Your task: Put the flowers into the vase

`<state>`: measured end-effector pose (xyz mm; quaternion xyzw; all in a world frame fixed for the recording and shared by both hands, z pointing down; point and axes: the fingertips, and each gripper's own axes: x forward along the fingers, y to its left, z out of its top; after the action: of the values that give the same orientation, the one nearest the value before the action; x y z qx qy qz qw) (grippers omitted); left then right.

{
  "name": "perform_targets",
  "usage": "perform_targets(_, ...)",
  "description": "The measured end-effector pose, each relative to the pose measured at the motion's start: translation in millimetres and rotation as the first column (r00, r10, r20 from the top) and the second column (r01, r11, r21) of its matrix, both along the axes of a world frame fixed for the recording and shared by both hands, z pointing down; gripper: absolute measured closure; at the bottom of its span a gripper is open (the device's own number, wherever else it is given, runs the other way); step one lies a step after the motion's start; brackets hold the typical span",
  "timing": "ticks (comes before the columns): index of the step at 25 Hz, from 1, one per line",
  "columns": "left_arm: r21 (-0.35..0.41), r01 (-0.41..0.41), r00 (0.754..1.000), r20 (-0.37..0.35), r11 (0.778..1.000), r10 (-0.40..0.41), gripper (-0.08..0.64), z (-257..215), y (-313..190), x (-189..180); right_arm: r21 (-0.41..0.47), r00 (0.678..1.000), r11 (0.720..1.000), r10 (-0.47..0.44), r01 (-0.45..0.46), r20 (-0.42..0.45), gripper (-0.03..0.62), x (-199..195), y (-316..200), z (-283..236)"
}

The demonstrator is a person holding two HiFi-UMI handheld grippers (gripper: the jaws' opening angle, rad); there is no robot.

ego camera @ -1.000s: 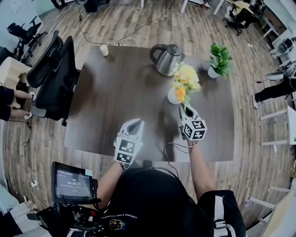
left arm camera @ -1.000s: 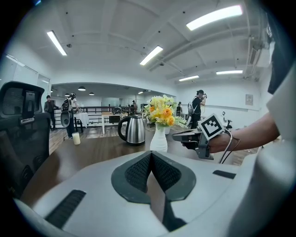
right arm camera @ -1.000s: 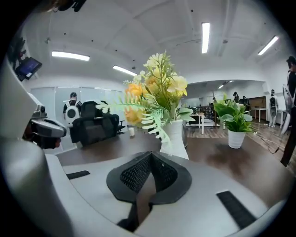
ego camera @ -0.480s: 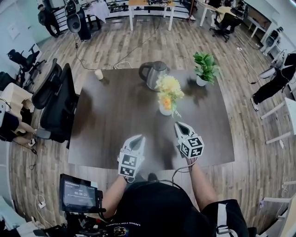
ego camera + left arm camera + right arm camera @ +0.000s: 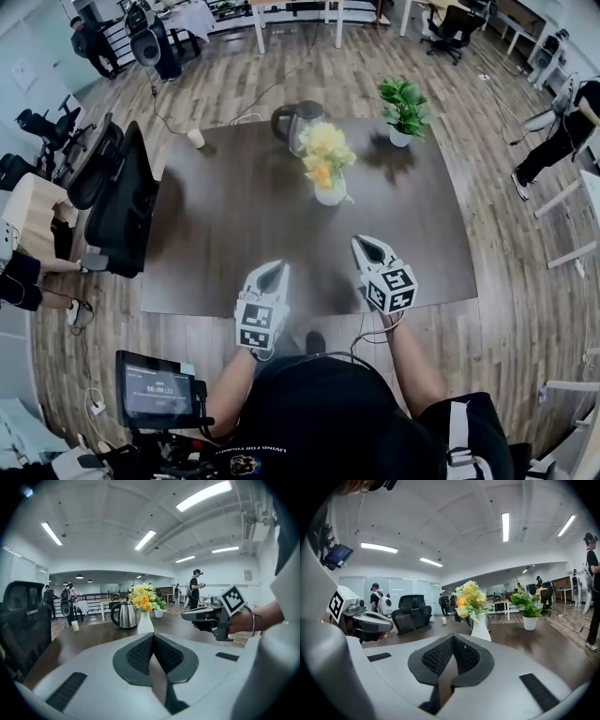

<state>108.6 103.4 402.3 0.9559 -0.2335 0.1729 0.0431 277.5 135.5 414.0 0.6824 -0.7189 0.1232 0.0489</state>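
- Middle of the dark brown wooden bench (image 5: 234,225), toward its far side: a slim white vase (image 5: 330,194), upright, holding a bunch of yellow and orange flowers (image 5: 325,155). Stems down inside the neck, blooms and green leaves spreading above the rim.
- Behind the vase and slightly left: a stainless steel kettle with a black handle (image 5: 295,122), lid on, contents hidden.
- Near the far right corner of the bench: a small white pot (image 5: 400,138) filled with a bushy green leafy plant (image 5: 405,94), well apart from the vase.
- By the far left edge: a small pale cup (image 5: 196,139), alone, its inside too small to make out.
- Over the near edge of the bench: the white left gripper with its square-marker cube (image 5: 270,270), pointing toward the vase and well apart from it. Dark textured fingers (image 5: 138,654) pressed together tip to tip, nothing between them.
- Beside it, over the near part of the bench: the white right gripper with its own marker cube (image 5: 367,246), also aimed at the vase and somewhat closer to it, touching nothing. Fingers (image 5: 436,657) pressed together, empty.
- Against the left side of the bench: a black office chair (image 5: 117,183).
- Low at the left, close to the person's body: a small lit screen (image 5: 157,386).
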Motion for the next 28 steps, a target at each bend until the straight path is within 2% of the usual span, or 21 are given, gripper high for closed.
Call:
perform_targets(13,-0.002,0.009,1.000,0.001,1.000,-0.009,0.552,-1,23,-19,0.018,0.998,1.000,0.017,-0.018,0.063,0.575,-28,49,-7)
perform_targets(28,-0.029,0.020,1.000,-0.023,0.999,-0.021,0.552,-8,53,-64,0.040,0.999,0.999,0.019,-0.020,0.033,0.575,-77,85,-30)
